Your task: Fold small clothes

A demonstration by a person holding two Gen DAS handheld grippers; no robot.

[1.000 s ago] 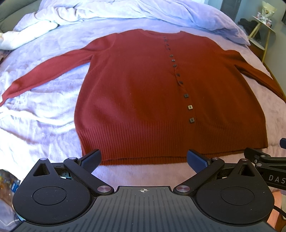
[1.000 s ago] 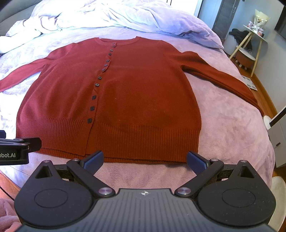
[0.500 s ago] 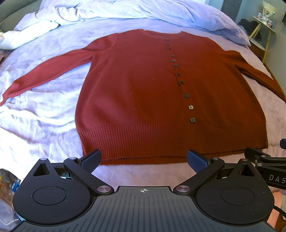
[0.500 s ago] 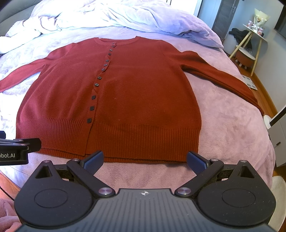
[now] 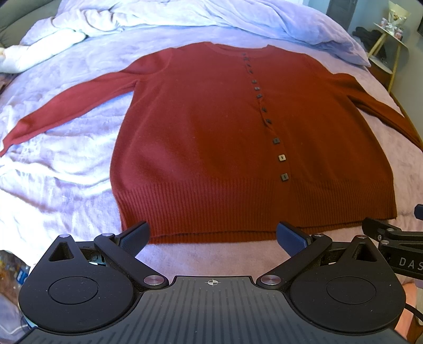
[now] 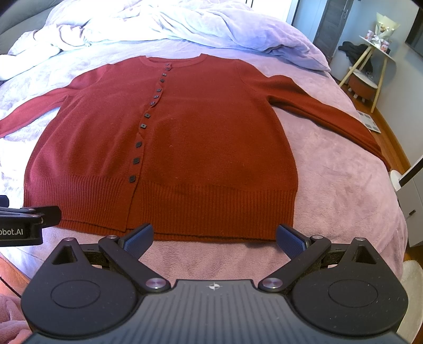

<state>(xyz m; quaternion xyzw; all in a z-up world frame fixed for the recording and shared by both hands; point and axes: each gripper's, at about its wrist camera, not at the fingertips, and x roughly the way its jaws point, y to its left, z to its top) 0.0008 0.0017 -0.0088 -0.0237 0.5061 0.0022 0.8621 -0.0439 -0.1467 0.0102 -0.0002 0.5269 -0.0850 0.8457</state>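
Note:
A dark red buttoned cardigan [image 5: 211,137] lies flat and face up on the bed, sleeves spread out to both sides, ribbed hem nearest me. It also shows in the right wrist view [image 6: 201,137]. My left gripper [image 5: 212,235] is open and empty, hovering just short of the hem on the left half. My right gripper [image 6: 214,235] is open and empty, just short of the hem on the right half. Each gripper's body shows at the edge of the other's view.
The bed has a lilac blanket [image 5: 60,169] with a rumpled duvet [image 6: 164,23] heaped at the far end. A small side table [image 6: 370,60] and a round stool [image 6: 362,82] stand to the right of the bed, whose edge drops off at right.

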